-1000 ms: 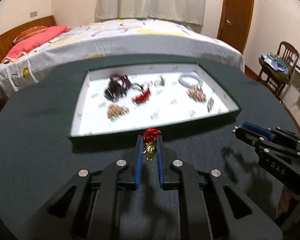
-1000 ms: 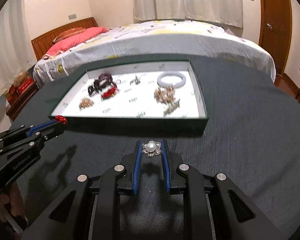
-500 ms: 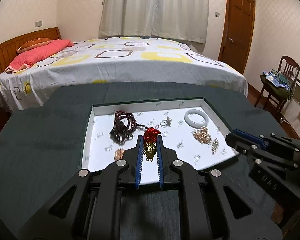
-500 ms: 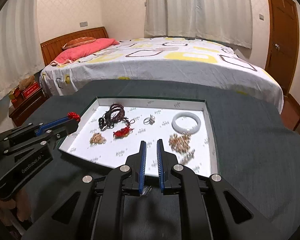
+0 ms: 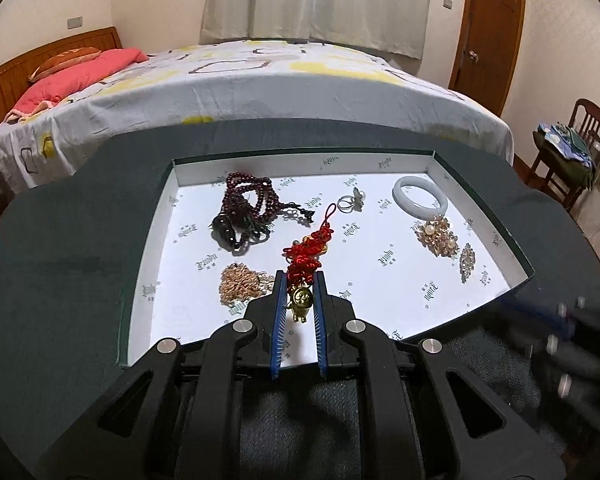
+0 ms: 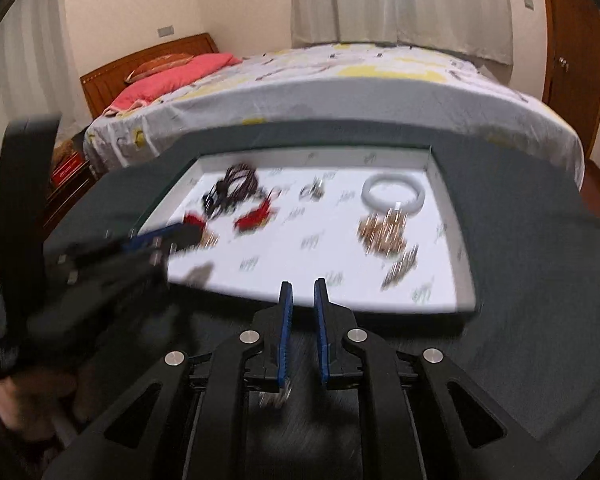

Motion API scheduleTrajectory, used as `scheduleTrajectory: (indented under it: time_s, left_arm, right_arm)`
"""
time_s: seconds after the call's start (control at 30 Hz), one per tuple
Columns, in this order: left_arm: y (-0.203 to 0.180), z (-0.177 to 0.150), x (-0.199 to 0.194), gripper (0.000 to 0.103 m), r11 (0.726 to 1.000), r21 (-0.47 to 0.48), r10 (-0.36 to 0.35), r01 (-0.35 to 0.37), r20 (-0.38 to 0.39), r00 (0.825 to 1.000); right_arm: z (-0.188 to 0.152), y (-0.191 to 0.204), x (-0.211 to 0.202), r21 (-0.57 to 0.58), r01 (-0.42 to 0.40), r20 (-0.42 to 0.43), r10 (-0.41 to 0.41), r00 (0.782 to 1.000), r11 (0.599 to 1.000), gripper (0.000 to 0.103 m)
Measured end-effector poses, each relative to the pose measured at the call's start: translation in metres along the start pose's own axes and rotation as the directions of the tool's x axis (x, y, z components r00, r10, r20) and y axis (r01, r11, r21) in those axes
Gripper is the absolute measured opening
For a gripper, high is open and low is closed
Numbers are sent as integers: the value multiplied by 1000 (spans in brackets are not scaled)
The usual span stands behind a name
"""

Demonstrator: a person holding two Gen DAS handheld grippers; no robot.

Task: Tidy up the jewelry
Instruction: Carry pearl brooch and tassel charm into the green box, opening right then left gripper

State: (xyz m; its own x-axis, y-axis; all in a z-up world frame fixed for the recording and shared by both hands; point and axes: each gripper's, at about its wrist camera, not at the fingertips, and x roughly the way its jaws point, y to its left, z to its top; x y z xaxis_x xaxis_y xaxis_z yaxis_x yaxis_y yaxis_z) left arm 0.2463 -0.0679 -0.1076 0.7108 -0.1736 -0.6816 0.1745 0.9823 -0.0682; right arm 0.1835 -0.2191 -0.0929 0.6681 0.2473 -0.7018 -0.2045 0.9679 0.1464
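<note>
Bed [image 5: 260, 92] sits past the far edge of the dark bench [image 5: 68, 248], chair [image 5: 572, 148] off to the right. Bench has free cloth all round the tray [image 5: 156, 236]. Tray: low green rim, white printed liner, open patch mid-floor btwn pieces. My left hand-held gripper [image 5: 299, 280] is over the near rim, clamped on a red knotted charm w/ gold figurine [image 5: 301, 300]; figurine hangs btwn the blue pads. My right hand-held gripper [image 6: 302, 292] is closed at the near rim; a small blurred thing shows under its jaws, can't tell what. In tray: dark bead strand [image 5: 248, 208], white bangle [image 5: 420, 199], gold chain pile [image 5: 242, 282], ring [image 5: 346, 203].
</note>
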Motion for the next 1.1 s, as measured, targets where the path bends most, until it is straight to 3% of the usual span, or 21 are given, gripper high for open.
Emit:
scheduleTrajectory:
  time_s: [0.13,0.17,0.23,0.43,0.5,0.57,0.6,0.9,1.1]
  left_arm:
    - [3,-6,-10,13,1000,-11,3,-3,4,1000]
    - [4,-9,-14,13,1000,-13,5,-4,5,1000]
    - [6,-13,-19,13,1000,-19,5,-5,4,1000]
    - [11,-25,-27,13,1000,-28,6,-6,-14,1000]
    - [10,-26,-27,13,1000,-27,4,-5,-16,1000]
    - [10,-27,-27,13,1000,-26,1,-1,-18,1000]
    - [9,-26,-28,13,1000,-26,0,0,-17,1000]
    - [7,-23,-30,13,1000,-21,-7,7,-5,1000]
    - [0,-10,-30,13,1000,1,-16,16,17,1000]
  right_arm:
    - [-22,7,6,-4,-13,-54,12,998,1000,16]
    - [-25,8,7,-6,-12,-61,12,998,1000,30]
    - [-31,10,10,-5,-13,-68,13,998,1000,40]
    - [-34,17,13,-31,-20,-87,17,996,999,40]
    - [-37,20,15,-51,-8,-94,3,996,999,35]
    - [-41,21,15,-63,0,-100,-6,995,998,18]
    - [-42,22,15,-72,6,-98,-13,995,997,17]
    - [-36,18,-1,-70,31,-47,-34,998,997,16]
    - [-4,13,-14,-76,52,37,-49,998,996,16]
